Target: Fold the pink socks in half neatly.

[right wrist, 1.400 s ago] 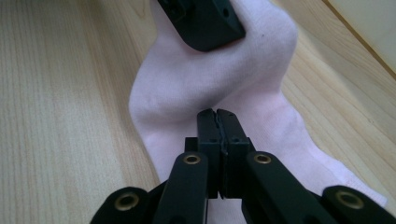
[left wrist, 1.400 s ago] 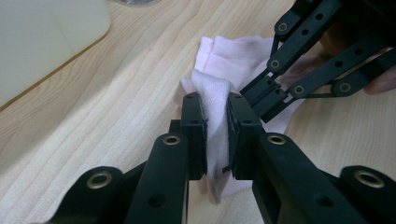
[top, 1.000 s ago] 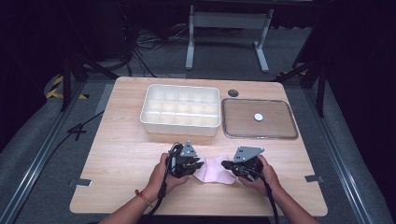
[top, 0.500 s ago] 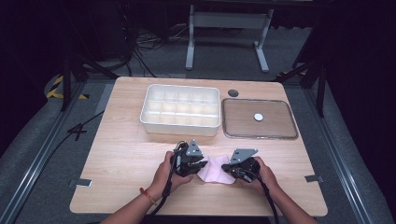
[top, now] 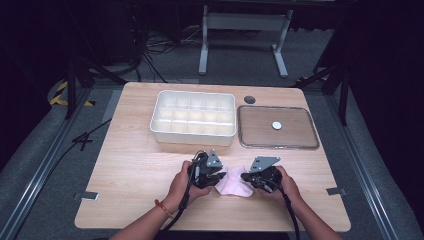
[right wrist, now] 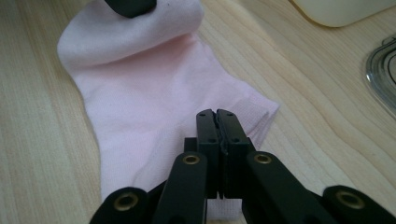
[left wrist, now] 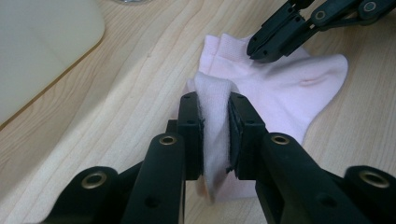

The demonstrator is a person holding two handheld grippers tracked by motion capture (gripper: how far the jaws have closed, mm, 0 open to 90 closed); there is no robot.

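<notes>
Divided bin [top: 194,131], far left: I see bare compartments.
Tray [top: 278,146], far right: one white disc [top: 276,125].
Left hand-held gripper [left wrist: 215,122]: clamps pink sock [left wrist: 280,93].
Right hand-held gripper [right wrist: 217,126]: closed on the sock's cuff.

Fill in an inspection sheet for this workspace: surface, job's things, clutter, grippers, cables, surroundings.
Surface: light wooden table, flat, with a dark round hole near its far edge.
Job's things: pink sock lying flat near the front edge, one end bunched up.
Clutter: white compartment box, its cells looking empty; clear tray beside it with a small white disc on it.
Grippers: left gripper shut on a fold of the sock; right gripper shut on the sock's ribbed cuff end.
Cables: one trails from each gripper along the forearms; more lie on the floor beyond the table.
Surroundings: dark room, grey carpet, metal stand behind, yellow-black tape at left.
</notes>
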